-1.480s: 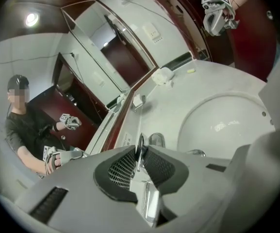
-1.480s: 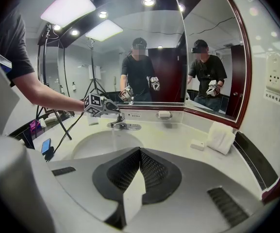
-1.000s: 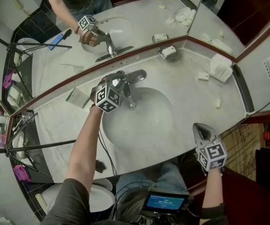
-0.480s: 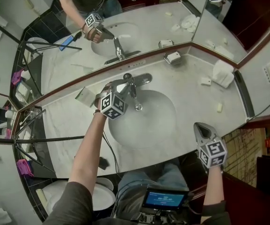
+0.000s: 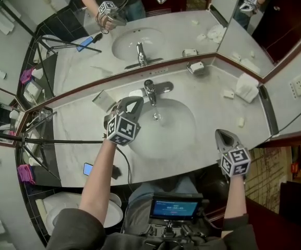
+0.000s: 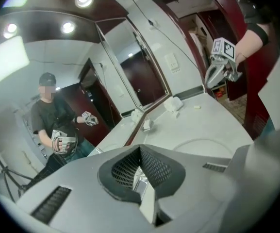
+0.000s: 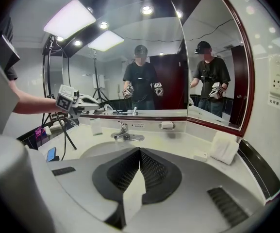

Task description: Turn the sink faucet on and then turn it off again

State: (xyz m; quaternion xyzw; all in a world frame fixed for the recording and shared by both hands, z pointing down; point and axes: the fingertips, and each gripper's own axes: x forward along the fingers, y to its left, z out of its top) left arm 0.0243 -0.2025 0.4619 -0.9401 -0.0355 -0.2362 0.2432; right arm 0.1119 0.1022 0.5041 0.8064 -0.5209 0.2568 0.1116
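Note:
The chrome faucet [image 5: 150,89] stands behind the oval sink basin [image 5: 179,134], its spout reaching over the bowl; it also shows in the right gripper view as the faucet [image 7: 125,133]. My left gripper [image 5: 133,102] hovers just left of the faucet and clear of it, jaws shut with nothing between them. In its own view the left gripper [image 6: 140,150] looks across the counter, away from the faucet. My right gripper [image 5: 223,135] hangs shut and empty over the counter's front right edge; the right gripper [image 7: 140,153] faces the sink.
A soap dish [image 5: 196,66], a folded towel [image 5: 245,87] and small soaps [image 5: 227,94] lie on the marble counter [image 5: 213,105] at the right. A small box [image 5: 102,100] stands left of the faucet. A phone [image 5: 88,169] and tripod legs [image 5: 61,139] are at the left. Mirrors rise behind.
My left gripper came off the faucet handle, drew back to the left and rose, and its jaws shut. The right gripper has hardly moved.

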